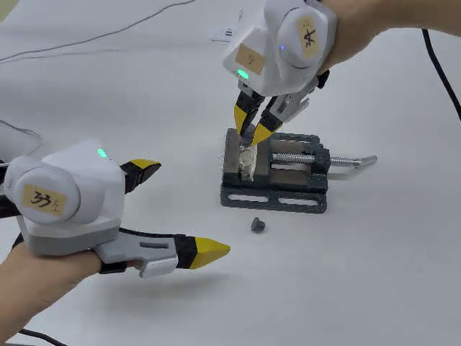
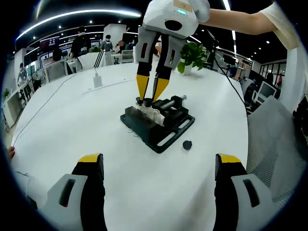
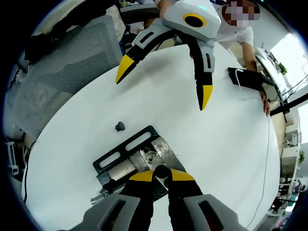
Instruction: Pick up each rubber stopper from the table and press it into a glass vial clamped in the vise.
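A white tabletop [image 1: 374,274] carries a small dark vise [image 1: 274,198], which stands near the middle of the head view. Its screw handle [image 1: 356,161] sticks out to the right. Clear glass is clamped upright between the vise's jaws. In the right gripper view one glass vial [image 3: 153,156] shows a round open mouth.

The right gripper [image 1: 248,140] comes down from the top of the head view and points steeply down at the vise. Its yellow-tipped jaws are drawn close together. In the right gripper view they pinch a dark rubber stopper [image 3: 161,171] between their tips. This stopper sits right at the clamped glass, just beside the open vial mouth. Whether it touches the glass cannot be told.

A second stopper [image 1: 258,225], small and dark, lies loose on the tabletop. It is just in front of the vise base, on the side nearer the person, and apart from both grippers.

The left gripper [image 1: 191,207] hovers low at the left of the head view, well apart from the vise. Its jaws are spread wide with nothing between them, and they point toward the vise and the loose stopper.

A thin grey cable [image 1: 94,36] trails across the far tabletop. A grey mesh chair [image 3: 72,62] stands beside the tabletop in the right gripper view.
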A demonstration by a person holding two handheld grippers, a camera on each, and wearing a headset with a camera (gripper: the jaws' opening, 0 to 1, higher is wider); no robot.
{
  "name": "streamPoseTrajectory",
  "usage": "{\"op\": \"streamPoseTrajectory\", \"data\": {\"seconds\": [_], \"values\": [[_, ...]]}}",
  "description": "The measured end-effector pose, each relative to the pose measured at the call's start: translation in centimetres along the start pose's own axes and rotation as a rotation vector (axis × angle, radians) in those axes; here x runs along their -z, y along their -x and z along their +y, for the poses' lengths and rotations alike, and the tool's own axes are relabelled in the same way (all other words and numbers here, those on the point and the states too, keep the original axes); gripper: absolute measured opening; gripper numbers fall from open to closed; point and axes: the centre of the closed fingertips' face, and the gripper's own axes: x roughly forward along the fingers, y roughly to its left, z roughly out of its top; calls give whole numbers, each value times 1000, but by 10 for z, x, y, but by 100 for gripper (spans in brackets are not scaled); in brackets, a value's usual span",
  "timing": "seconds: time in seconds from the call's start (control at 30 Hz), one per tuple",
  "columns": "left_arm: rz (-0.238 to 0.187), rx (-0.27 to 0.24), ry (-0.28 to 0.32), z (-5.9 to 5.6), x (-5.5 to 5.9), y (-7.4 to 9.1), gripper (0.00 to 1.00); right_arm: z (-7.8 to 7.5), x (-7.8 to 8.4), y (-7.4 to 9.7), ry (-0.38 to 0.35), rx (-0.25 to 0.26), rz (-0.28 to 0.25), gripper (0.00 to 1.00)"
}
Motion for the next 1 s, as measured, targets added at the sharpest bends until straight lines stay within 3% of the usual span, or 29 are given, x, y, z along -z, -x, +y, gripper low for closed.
{"op": "streamPoseTrajectory", "data": {"seconds": [0.6,0.83,0.9,1.0], "values": [[-5,-1,15,3,3,2,95,-3,-2,-1,-39,-8,-24,5],[-8,-4,23,3,4,4,95,-4,0,0,-72,-9,-36,5],[-11,-6,26,3,4,4,95,-8,-4,2,-103,8,-63,5],[-9,-8,27,3,5,5,95,-7,-2,2,-103,1,-52,5]]}}
